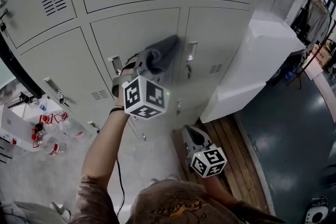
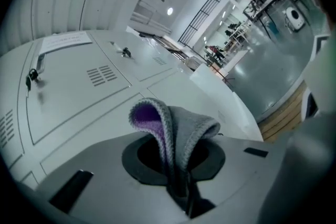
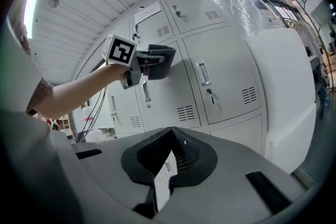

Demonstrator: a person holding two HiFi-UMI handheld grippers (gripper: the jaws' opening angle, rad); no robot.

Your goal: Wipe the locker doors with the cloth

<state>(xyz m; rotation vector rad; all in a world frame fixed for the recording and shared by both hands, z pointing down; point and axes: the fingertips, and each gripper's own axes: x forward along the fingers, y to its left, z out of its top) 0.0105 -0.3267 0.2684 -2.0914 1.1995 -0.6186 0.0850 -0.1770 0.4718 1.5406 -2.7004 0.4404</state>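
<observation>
At the centre left of the head view, your left gripper (image 1: pixel 146 63) is clenched on the grey cloth (image 1: pixel 164 51). The cloth rests against the middle locker door (image 1: pixel 131 29), close to its right edge and just beside the handle (image 1: pixel 191 51) of the next door. Lower and more to the right, your right gripper (image 1: pixel 192 135) has its jaws closed together, with nothing between them.

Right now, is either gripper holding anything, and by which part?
Left gripper is shut on the grey cloth, pinching a bunched fold; the rest sticks out past the jaws. Right gripper is shut, empty.
</observation>
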